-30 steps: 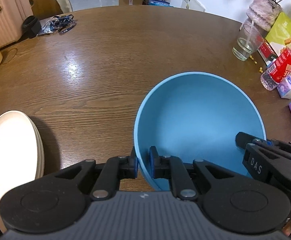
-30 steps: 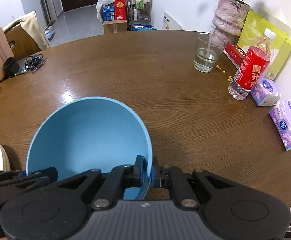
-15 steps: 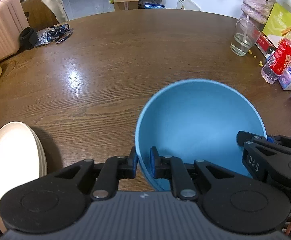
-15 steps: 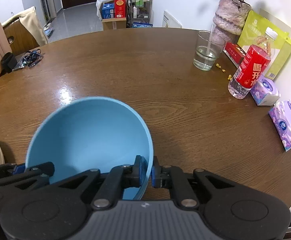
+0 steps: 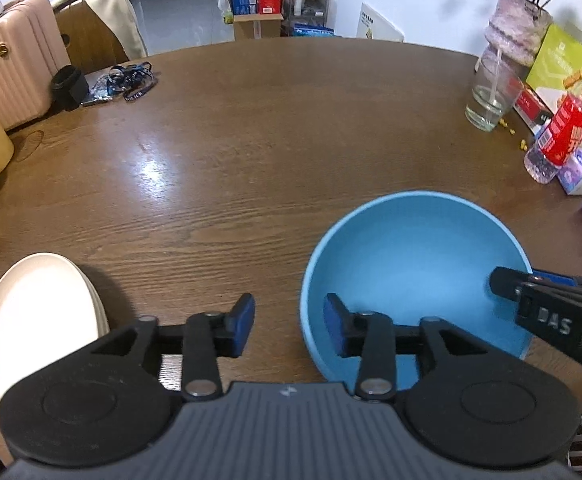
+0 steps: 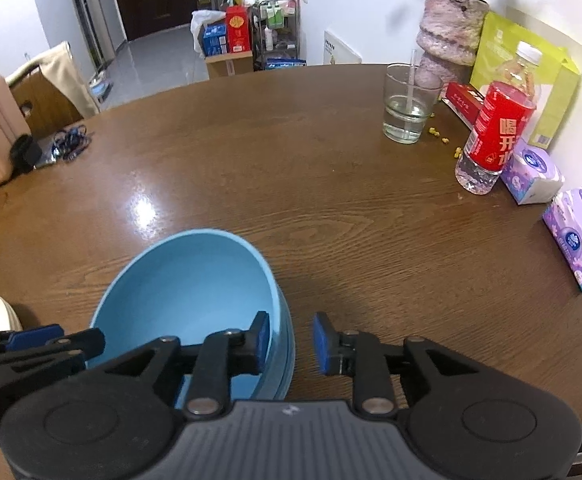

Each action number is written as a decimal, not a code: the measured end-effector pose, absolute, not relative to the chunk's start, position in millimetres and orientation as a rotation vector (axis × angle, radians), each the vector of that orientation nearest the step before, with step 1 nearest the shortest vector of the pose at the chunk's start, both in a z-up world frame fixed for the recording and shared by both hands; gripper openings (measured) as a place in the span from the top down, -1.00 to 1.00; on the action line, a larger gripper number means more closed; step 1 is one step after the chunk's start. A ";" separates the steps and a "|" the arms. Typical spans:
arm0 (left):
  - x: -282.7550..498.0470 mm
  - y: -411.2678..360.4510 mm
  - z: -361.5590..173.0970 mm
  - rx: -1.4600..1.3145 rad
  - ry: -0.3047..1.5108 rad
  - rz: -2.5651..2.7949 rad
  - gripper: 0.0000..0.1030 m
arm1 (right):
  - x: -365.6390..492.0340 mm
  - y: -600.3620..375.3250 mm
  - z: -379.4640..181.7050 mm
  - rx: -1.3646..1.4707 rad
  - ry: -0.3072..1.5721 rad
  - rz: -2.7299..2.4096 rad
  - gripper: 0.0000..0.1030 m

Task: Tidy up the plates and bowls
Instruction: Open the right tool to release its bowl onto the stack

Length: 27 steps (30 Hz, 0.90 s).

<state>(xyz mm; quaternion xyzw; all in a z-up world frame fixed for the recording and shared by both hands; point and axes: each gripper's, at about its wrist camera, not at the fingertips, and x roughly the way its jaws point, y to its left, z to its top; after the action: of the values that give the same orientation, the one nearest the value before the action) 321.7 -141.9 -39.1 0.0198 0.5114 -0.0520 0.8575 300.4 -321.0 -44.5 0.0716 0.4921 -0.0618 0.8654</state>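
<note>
With both tools' jaws opening off the round blue plastic bowl's (image 5: 411,264) rim, we should back the left tool (image 5: 289,326) and right tool (image 6: 291,342) straight away, without nudging it.

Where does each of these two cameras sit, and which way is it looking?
Left wrist view: on the left gripper, looking down along its opening fingers, which straddle the near left wall of the blue bowl; the right gripper and cream plates show.
Right wrist view: on the right gripper, its fingers opening astride the bowl's right wall; the left gripper shows.
Both share the bowl, the wooden table, the water glass and the red-labelled bottle.
</note>
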 end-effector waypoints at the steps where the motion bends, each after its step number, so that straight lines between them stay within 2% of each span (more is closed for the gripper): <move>1: 321.8 -140.6 -37.8 0.041 1.071 -0.107 0.05 | 298.8 -322.5 -42.9 0.157 1.031 -0.127 0.54; 5: 322.9 -135.7 -37.2 0.034 1.077 -0.099 -0.02 | 290.7 -325.8 -38.9 0.189 1.032 -0.101 0.56; 6: 323.6 -134.3 -38.1 0.030 1.081 -0.097 -0.02 | 288.4 -325.8 -38.0 0.196 1.031 -0.091 0.59; 7: 323.7 -132.8 -39.2 0.028 1.085 -0.096 -0.02 | 286.3 -324.4 -37.6 0.203 1.030 -0.079 0.76; 13: 324.1 -130.1 -43.9 0.020 1.097 -0.102 -0.01 | 284.1 -323.6 -46.5 0.217 1.051 -0.100 0.85; 15: 323.8 -129.7 -45.2 0.020 1.099 -0.110 0.02 | 283.4 -325.8 -50.4 0.231 1.048 -0.107 0.88; 17: 324.2 -129.5 -47.6 0.010 1.109 -0.123 0.19 | 282.4 -325.5 -51.1 0.239 1.037 -0.103 0.89; 20: 324.9 -131.1 -50.1 0.007 1.117 -0.134 0.29 | 282.2 -324.5 -52.4 0.232 1.031 -0.104 0.90; 25: 326.2 -130.7 -49.2 0.006 1.116 -0.135 0.28 | 283.1 -325.8 -52.2 0.240 1.036 -0.099 0.89; 27: 326.6 -129.9 -47.8 0.003 1.116 -0.136 0.22 | 283.2 -328.7 -51.3 0.264 1.039 -0.096 0.87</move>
<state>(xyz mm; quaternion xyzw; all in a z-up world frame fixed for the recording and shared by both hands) 326.6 -129.9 -47.8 0.0016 0.5291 -0.0643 0.8461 283.2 -328.7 -51.3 0.1258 0.4950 -0.0455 0.8585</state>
